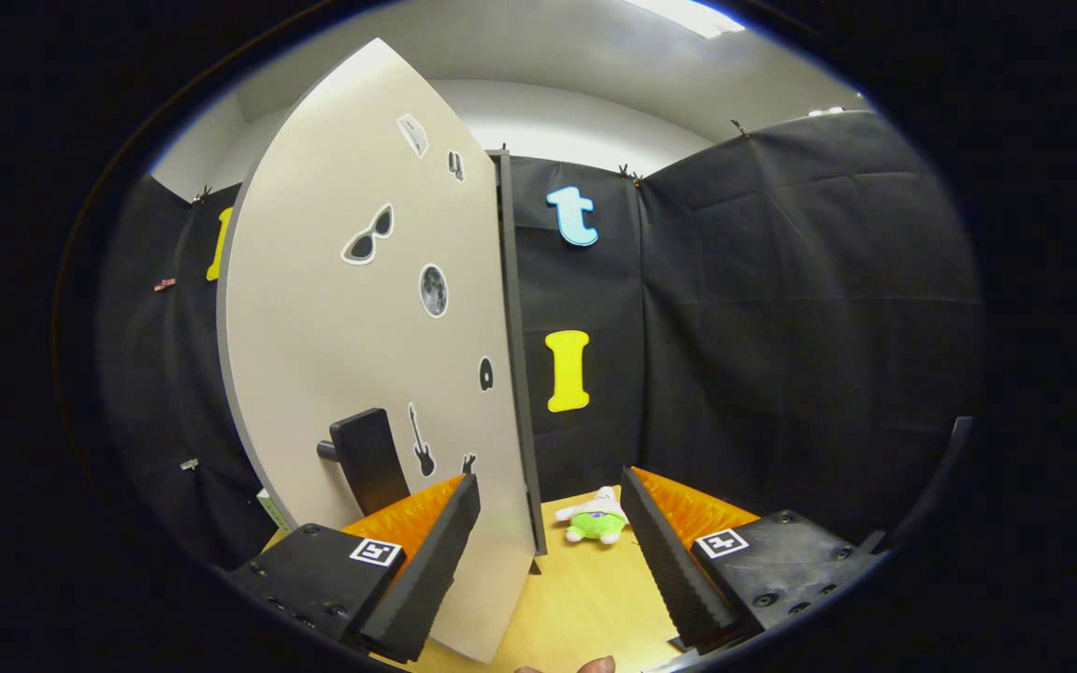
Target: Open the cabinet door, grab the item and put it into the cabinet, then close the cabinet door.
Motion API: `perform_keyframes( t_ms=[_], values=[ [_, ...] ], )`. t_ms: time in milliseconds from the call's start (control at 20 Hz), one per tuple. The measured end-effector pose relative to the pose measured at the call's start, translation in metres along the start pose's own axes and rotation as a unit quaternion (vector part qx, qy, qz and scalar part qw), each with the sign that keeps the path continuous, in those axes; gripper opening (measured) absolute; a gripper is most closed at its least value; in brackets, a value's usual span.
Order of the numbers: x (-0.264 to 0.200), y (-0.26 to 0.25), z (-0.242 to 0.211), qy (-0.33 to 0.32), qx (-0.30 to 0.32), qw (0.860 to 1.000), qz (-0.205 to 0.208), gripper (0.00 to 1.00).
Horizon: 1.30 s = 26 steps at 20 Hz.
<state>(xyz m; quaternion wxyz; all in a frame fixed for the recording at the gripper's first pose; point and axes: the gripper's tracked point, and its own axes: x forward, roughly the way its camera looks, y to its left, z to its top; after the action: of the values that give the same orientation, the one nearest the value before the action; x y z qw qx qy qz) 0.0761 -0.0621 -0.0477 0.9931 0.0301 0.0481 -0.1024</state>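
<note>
Plush toy (597,519): small, soft, bright green body w/ a white cloth top, lying on its side on the wooden surface (585,598). It's sitting beyond the tool (552,551), ahead of the gap between the fingers and a bit toward the right finger, near the dark back wall (782,327). Nothing is touching it.

Tool is standing wide open, fingers well apart, gripping nothing; bare wood is showing between them.

Cabinet door (351,355): pale grey panel w/ small stickers (sunglasses, round moon-like disc, guitar, a few more too small to tell). It's swung open and standing edge-on toward the camera; its free lower edge is coming down between the fingers, just beside the left finger (426,570). Dark block-shaped handle (368,458) is sticking out from the door face, right above the left finger. A dark upright cabinet edge (515,355) is showing just behind the door's far side; cabinet inside is hidden by the door.

Open room: surface to the right of the door is running clear up to the toy. A fingertip (595,665) of a person is peeking in at the near edge of the surface.
</note>
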Motion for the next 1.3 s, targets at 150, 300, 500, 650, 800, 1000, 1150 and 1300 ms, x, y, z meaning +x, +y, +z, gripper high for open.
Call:
perform_keyframes(
  t_ms=[150, 300, 500, 650, 800, 1000, 1150, 1300],
  values=[
    [0.003, 0.029, -0.003, -0.006, -0.005, 1.000, 0.014, 0.98],
    [0.008, 0.059, -0.006, -0.008, -0.025, 0.999, 0.032, 0.98],
    [0.017, 0.100, -0.019, 0.007, -0.021, 0.998, 0.067, 0.98],
    [0.019, 0.122, -0.022, 0.006, -0.025, 0.997, 0.077, 0.98],
    [0.021, 0.138, -0.021, 0.004, -0.032, 0.996, 0.087, 0.98],
    [0.020, 0.151, -0.016, -0.004, -0.040, 0.995, 0.093, 0.98],
    [0.018, 0.156, -0.014, -0.006, -0.044, 0.994, 0.097, 0.98],
    [0.019, 0.155, -0.010, -0.013, -0.052, 0.993, 0.101, 0.97]
  ],
)
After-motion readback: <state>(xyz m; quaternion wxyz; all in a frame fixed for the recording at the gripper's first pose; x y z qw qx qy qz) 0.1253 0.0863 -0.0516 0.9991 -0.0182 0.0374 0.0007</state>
